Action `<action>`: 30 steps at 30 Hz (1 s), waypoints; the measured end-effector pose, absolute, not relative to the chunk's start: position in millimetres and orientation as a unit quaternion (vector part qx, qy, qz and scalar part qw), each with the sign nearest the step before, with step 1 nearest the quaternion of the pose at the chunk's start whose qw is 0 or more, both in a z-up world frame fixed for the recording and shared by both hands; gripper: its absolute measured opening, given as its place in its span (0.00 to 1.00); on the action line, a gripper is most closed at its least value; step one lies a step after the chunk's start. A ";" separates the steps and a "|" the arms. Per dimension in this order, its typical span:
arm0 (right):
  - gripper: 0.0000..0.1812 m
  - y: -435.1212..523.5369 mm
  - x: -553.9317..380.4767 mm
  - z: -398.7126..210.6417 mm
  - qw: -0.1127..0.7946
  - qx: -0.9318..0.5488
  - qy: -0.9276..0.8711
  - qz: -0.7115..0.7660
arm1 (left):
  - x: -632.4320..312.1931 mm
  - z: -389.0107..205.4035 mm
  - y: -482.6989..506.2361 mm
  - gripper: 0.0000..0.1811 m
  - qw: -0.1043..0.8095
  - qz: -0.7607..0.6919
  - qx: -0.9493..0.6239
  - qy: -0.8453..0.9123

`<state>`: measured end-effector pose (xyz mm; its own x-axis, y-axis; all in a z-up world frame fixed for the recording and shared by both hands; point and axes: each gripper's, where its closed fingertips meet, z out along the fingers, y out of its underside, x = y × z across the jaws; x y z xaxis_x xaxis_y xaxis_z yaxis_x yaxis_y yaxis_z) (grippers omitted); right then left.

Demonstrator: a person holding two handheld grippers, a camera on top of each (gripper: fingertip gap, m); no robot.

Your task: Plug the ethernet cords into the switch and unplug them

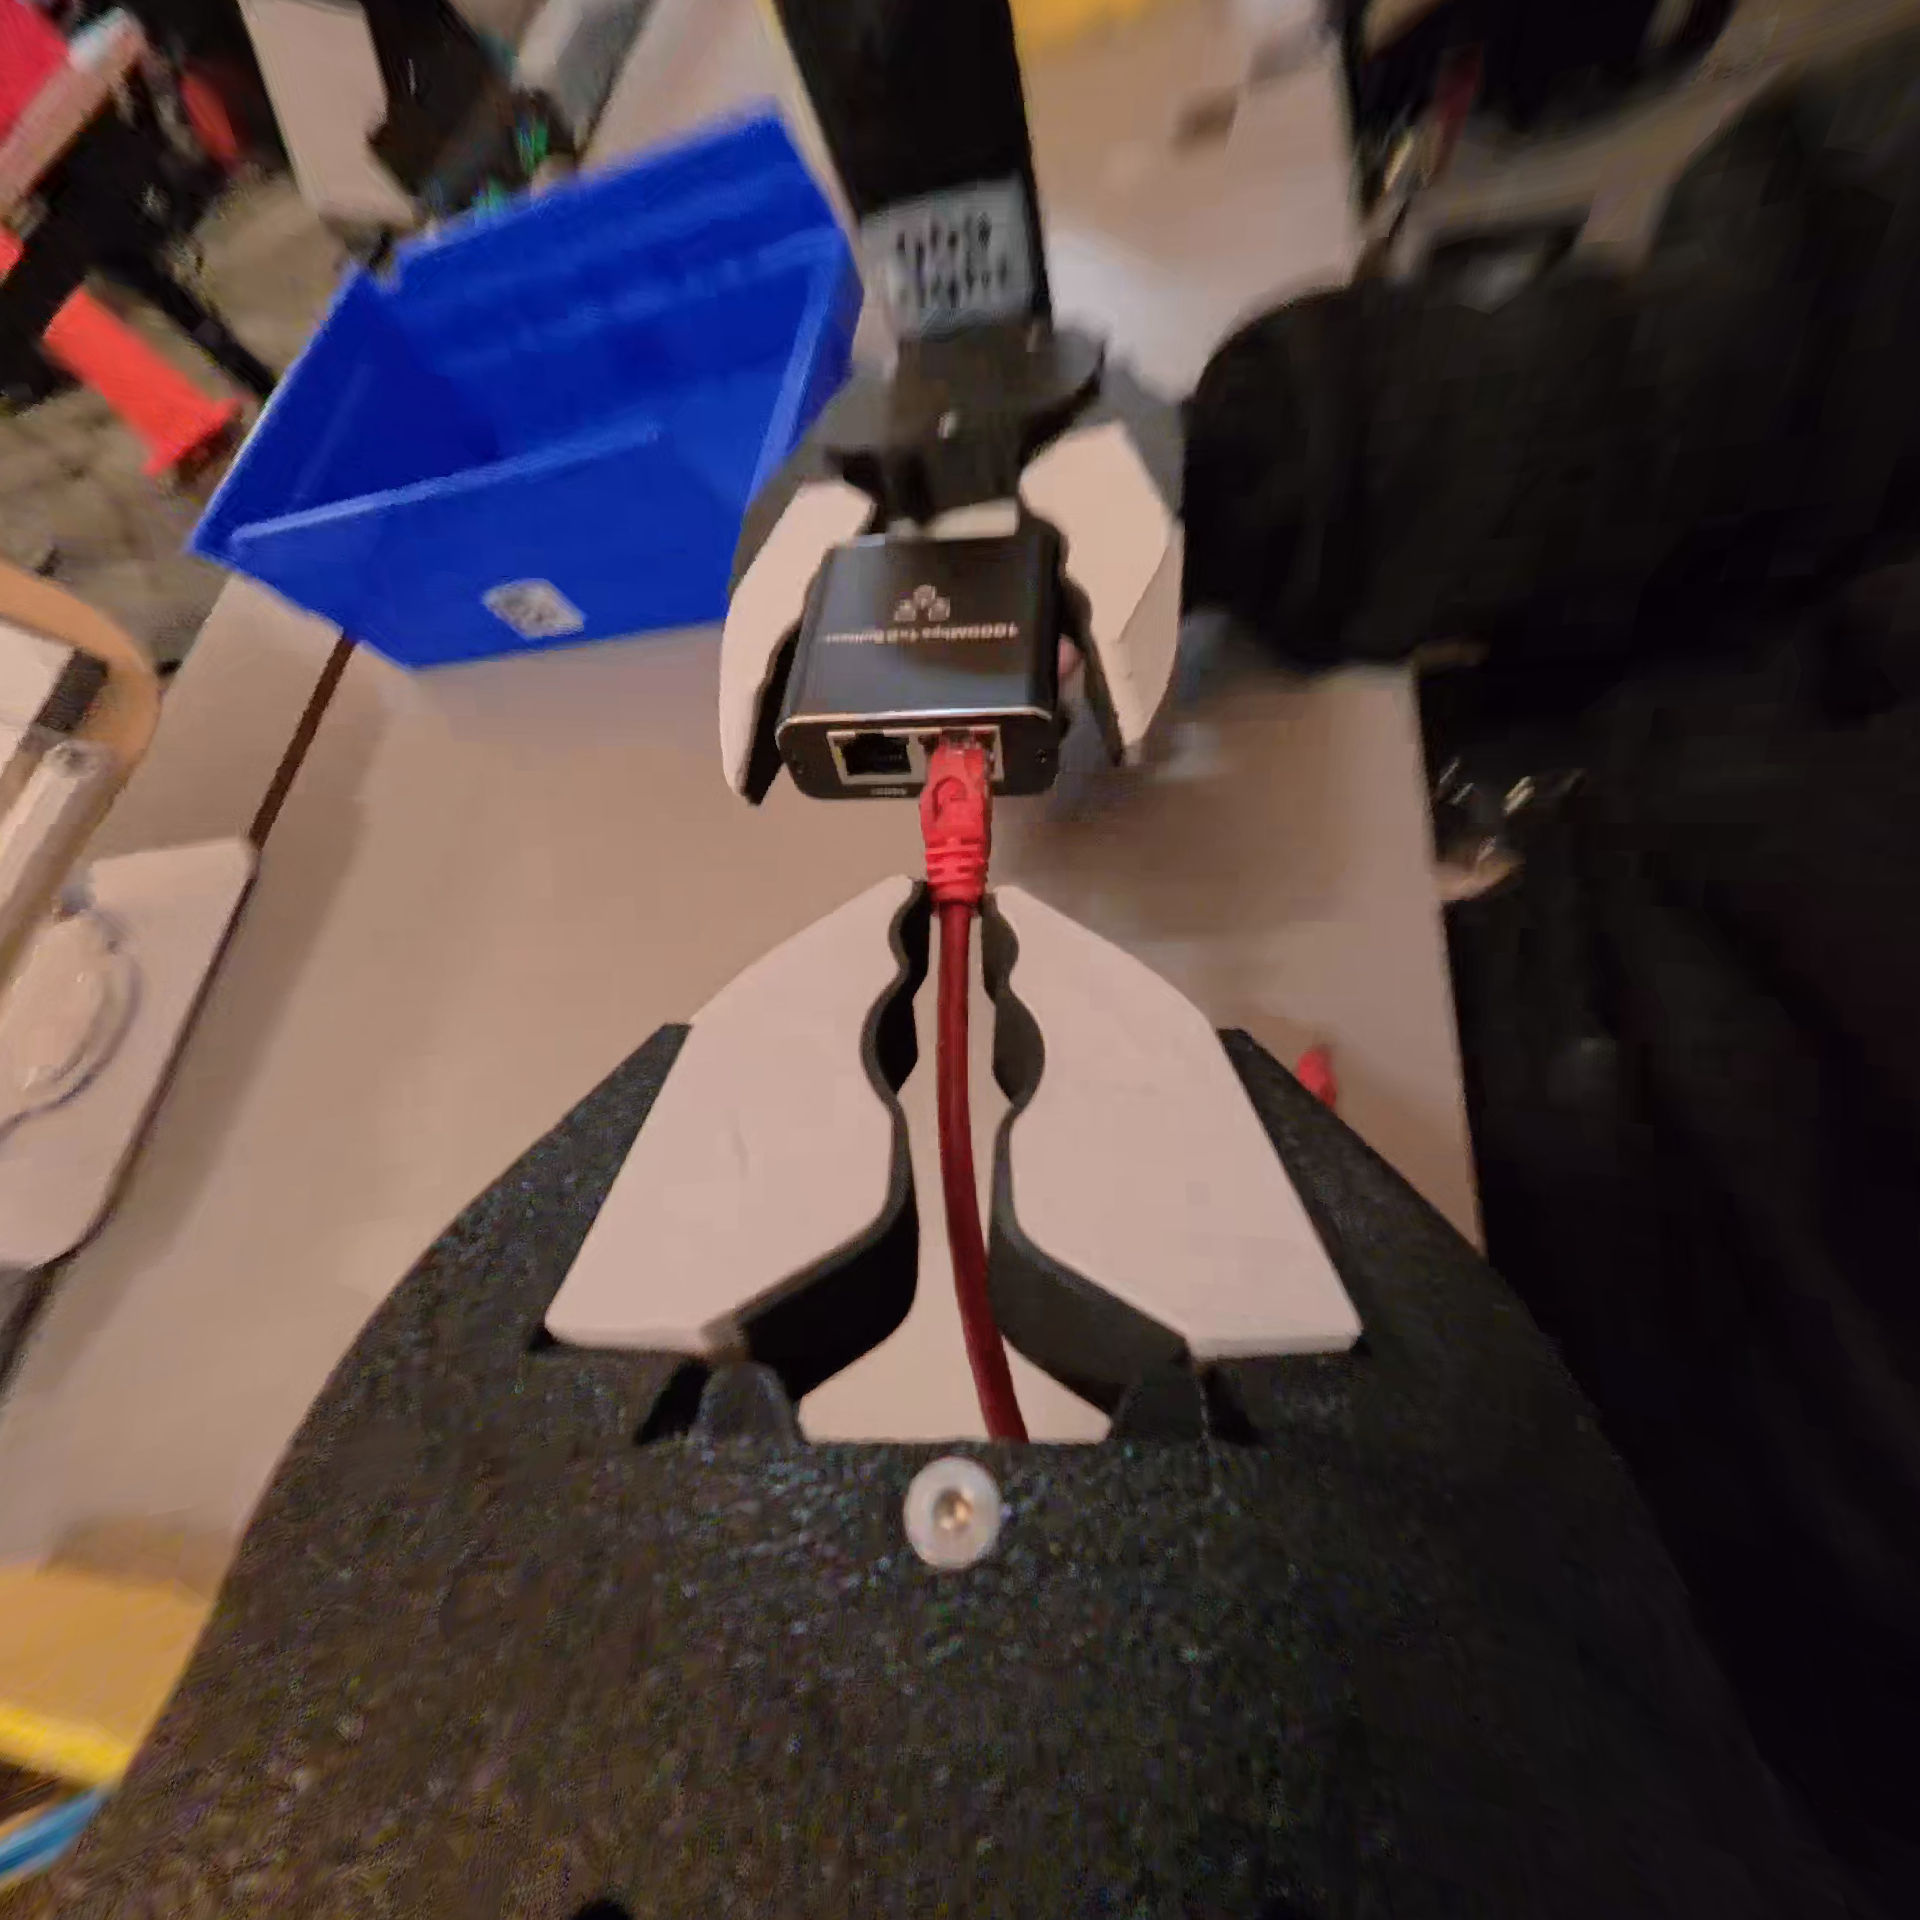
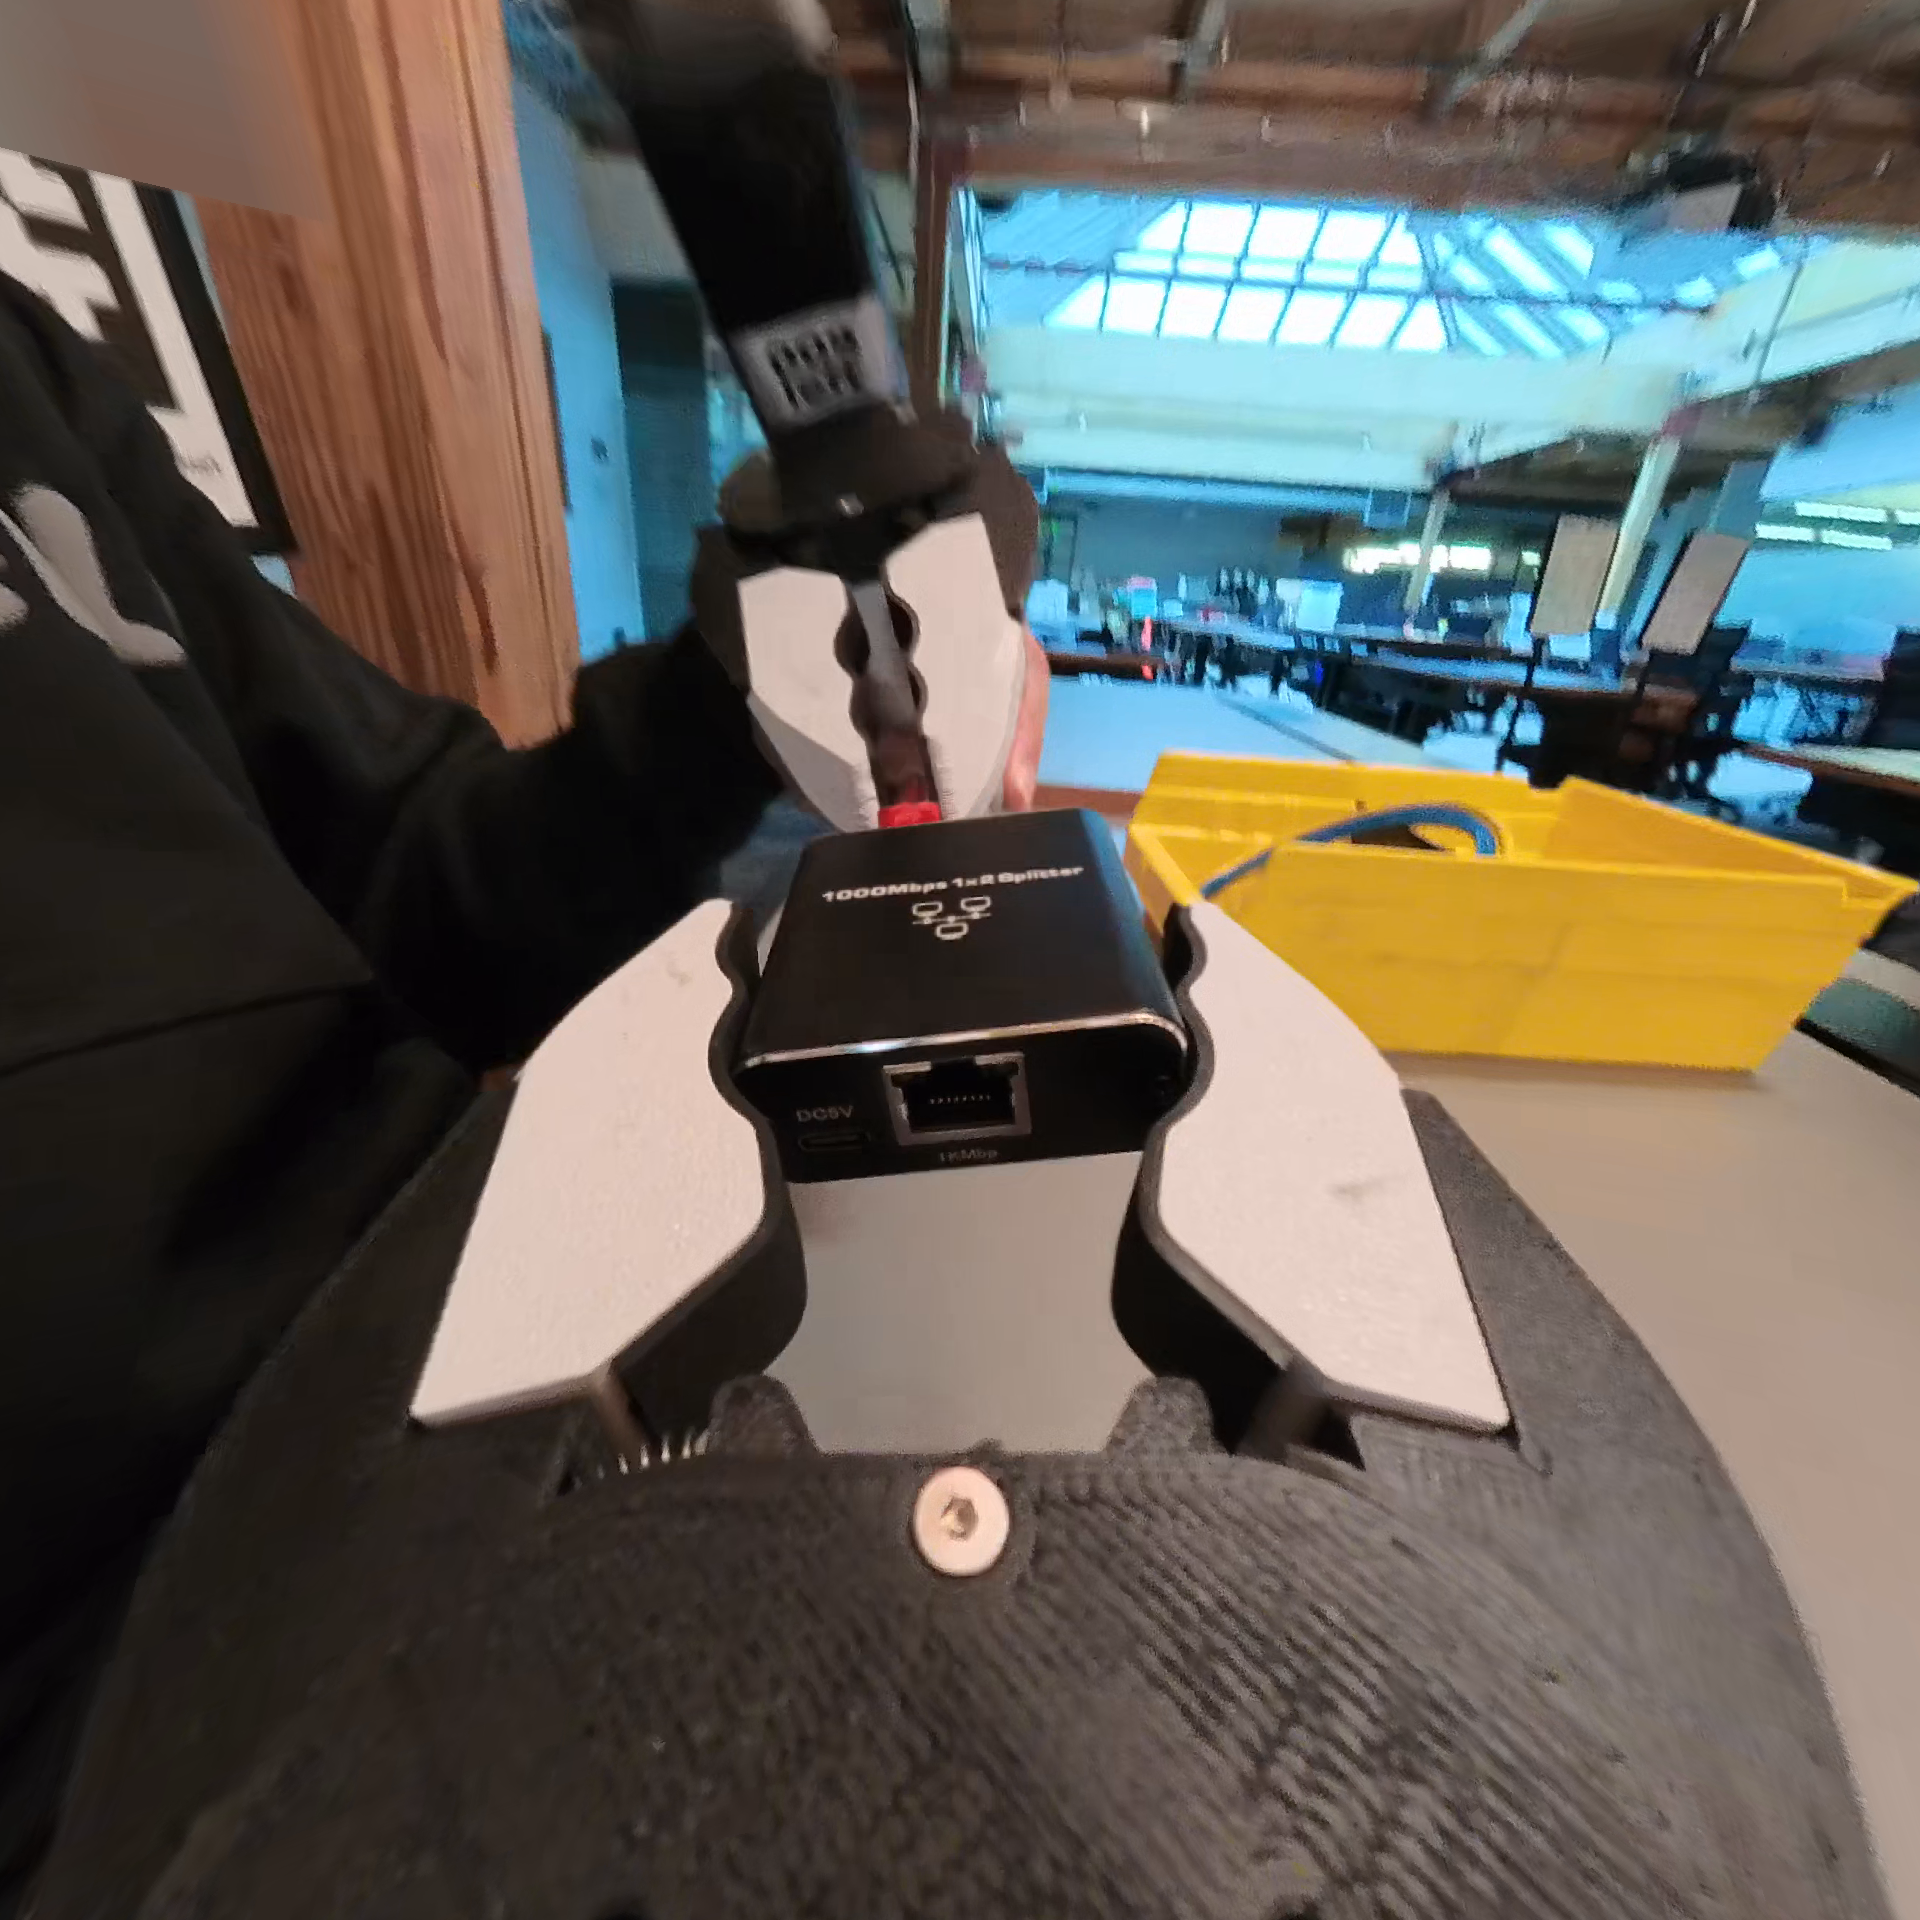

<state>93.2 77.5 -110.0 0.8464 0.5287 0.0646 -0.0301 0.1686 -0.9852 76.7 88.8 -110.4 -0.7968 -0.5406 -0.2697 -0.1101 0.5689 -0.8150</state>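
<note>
A blue bin (image 1: 540,416) is sitting on the pale table (image 1: 499,935) at about ten o'clock in the left wrist view, while a yellow bin (image 2: 1507,914) is resting at two o'clock in the right wrist view, with a wooden post (image 2: 395,364) standing at eleven o'clock.

the red cord (image 1: 961,1122) runs out of sight under the left gripper's body. the switch (image 2: 961,977) hides the cord's plug in the right wrist view. the blue bin (image 1: 540,416) is smeared by blur, its sticker unreadable.
</note>
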 end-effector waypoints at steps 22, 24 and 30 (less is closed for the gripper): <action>0.42 82.0 91.7 -104.7 0.752 -0.606 -0.197 0.171 | 82.5 -101.9 84.6 0.06 0.228 -0.505 -0.184 0.812; 0.42 84.7 91.3 -109.5 0.745 -0.616 -0.199 0.164 | 83.0 -106.2 86.2 0.06 0.224 -0.496 -0.187 0.818; 0.42 86.1 94.9 -114.9 0.740 -0.624 -0.195 0.156 | 87.3 -111.5 86.7 0.06 0.229 -0.490 -0.192 0.819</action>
<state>94.9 86.1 -114.9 0.8751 0.4748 0.0934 0.0117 0.1721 -0.9850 87.3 86.7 -111.5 -0.8220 -0.5379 -0.1869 -0.0902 0.4471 -0.8899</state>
